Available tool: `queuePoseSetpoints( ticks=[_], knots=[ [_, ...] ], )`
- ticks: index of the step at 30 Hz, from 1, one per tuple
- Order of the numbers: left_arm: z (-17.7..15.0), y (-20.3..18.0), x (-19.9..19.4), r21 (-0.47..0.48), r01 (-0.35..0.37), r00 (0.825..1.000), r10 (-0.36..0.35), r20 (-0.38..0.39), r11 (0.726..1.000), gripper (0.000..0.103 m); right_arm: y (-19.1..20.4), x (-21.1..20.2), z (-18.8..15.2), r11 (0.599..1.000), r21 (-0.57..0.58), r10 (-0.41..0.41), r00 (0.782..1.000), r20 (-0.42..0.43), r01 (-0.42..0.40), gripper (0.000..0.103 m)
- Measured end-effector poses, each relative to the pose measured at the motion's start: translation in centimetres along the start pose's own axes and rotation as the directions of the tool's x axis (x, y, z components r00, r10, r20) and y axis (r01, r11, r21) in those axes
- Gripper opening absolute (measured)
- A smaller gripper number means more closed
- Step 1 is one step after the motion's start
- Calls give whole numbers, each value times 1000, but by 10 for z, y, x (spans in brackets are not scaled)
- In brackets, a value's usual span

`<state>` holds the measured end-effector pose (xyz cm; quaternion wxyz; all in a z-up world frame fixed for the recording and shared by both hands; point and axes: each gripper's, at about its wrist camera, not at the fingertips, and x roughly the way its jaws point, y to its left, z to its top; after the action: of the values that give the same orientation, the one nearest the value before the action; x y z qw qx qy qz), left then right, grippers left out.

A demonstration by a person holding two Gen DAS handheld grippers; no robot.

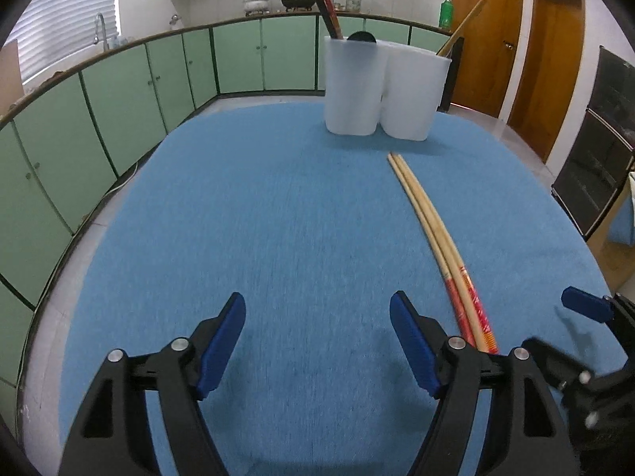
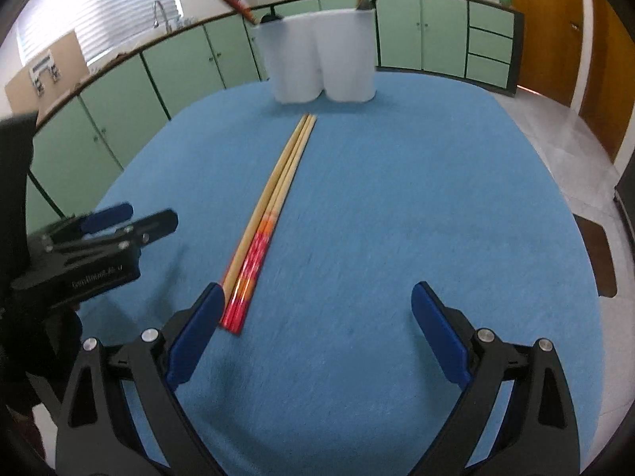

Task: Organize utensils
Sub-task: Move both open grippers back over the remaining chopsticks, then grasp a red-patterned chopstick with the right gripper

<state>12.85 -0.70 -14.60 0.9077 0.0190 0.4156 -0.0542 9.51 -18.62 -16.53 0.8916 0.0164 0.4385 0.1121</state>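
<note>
Wooden chopsticks [image 1: 428, 230] with red-patterned ends lie together on the blue tablecloth, pointing toward a white two-compartment holder [image 1: 381, 87] at the far side. Dark red chopsticks [image 1: 321, 0] stand in its left compartment and a wooden one [image 1: 462, 25] in its right. My left gripper [image 1: 317, 301] is open over bare cloth, left of the lying chopsticks. My right gripper [image 2: 317, 293] is open too. The chopsticks' [image 2: 278, 198] red ends lie just inside its left finger [image 2: 198, 325]; the pads do not press on them. Each gripper shows in the other's view: right gripper [image 1: 551, 319], left gripper [image 2: 152, 214].
The blue tablecloth [image 1: 278, 198] covers a rounded table. Green cabinets [image 1: 119, 91] curve around the back and left, with a sink tap [image 1: 99, 27]. Wooden doors [image 1: 484, 35] stand at the right, and a dark shelf unit [image 1: 595, 139] is beyond the table's right edge.
</note>
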Motion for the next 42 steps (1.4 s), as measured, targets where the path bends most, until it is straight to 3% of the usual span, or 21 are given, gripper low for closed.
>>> queuePoseSetpoints(
  ticks=[4,13,16,20,23,26,31,36,42],
  knots=[
    [-8,-2,1,5,-8,1000,8,-5,1000,74,6,5,-5,999,-27,-17,1000,-23,16,92],
    [-11,4,-3,-4,-10,1000,10,-7,1000,74,7,3,-6,988,-74,-135,991,-11,134,91],
    [-11,4,-2,-2,-15,1000,15,-4,1000,75,0,-3,-7,991,-52,-127,992,2,127,78],
    [-13,3,-4,2,-23,1000,23,-5,1000,75,5,-7,-11,998,-45,-42,999,4,42,61],
    [-14,2,-5,8,-25,1000,25,-2,1000,75,13,-5,-13,997,-77,-31,999,-7,31,41],
    [-14,0,-7,12,-22,1000,22,0,1000,75,18,-5,-14,996,-86,-28,1000,-5,28,31],
    [-15,-6,-7,18,-8,1000,8,-3,1000,75,21,-4,-14,995,-94,-34,999,-2,34,30],
    [-16,-13,-8,37,-5,1000,5,-2,999,75,23,0,-12,994,-105,-29,1000,-1,29,6],
    [-18,-16,-11,46,4,1000,-4,-1,999,75,-3,-6,-11,999,-17,-39,999,10,39,5]
  ],
)
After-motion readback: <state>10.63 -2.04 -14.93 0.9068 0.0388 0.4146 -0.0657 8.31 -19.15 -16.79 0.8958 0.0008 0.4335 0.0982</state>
